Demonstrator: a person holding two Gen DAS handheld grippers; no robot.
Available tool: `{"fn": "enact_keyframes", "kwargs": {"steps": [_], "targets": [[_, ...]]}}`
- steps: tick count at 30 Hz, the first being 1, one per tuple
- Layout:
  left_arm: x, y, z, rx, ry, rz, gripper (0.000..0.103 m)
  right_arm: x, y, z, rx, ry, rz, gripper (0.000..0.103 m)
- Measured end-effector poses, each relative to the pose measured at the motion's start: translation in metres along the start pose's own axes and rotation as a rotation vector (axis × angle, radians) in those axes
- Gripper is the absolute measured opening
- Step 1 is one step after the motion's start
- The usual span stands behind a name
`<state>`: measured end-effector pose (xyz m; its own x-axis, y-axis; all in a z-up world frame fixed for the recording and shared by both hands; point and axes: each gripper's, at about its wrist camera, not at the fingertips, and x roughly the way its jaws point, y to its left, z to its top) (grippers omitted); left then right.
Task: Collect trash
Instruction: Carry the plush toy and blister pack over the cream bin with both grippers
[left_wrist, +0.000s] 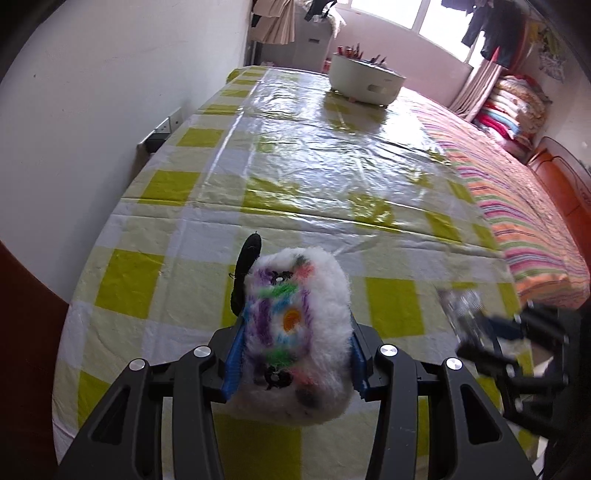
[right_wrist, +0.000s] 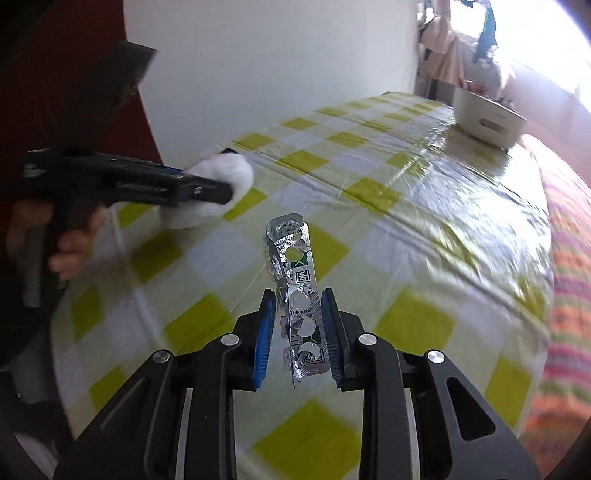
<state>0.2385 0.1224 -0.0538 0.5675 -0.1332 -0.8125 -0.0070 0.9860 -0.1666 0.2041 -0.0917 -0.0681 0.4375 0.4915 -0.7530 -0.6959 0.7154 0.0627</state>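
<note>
The table (left_wrist: 207, 229) has a yellow-and-white checked cloth under clear plastic, with a striped bed (left_wrist: 524, 221) along its right side. A white tub (left_wrist: 364, 79) sits way at the far end. The left gripper (left_wrist: 295, 347) has its jaws clamped on a fluffy white pouch (left_wrist: 295, 332) with colourful splotches. The right gripper (right_wrist: 300, 332) has narrow jaws pinching an empty silver blister pack (right_wrist: 295, 280), held up over the near part of the cloth.
</note>
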Motion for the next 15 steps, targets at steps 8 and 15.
{"fn": "enact_keyframes", "kwargs": {"steps": [8,15], "targets": [[-0.024,-0.032,-0.022,0.078,-0.028,-0.049,0.044,-0.074,0.014,-0.048,0.137,-0.141,-0.018,0.025],[-0.042,-0.07,-0.047,0.159,-0.043,-0.107,0.044,-0.108,0.009,-0.088,0.247,-0.215,-0.084,0.025]]}}
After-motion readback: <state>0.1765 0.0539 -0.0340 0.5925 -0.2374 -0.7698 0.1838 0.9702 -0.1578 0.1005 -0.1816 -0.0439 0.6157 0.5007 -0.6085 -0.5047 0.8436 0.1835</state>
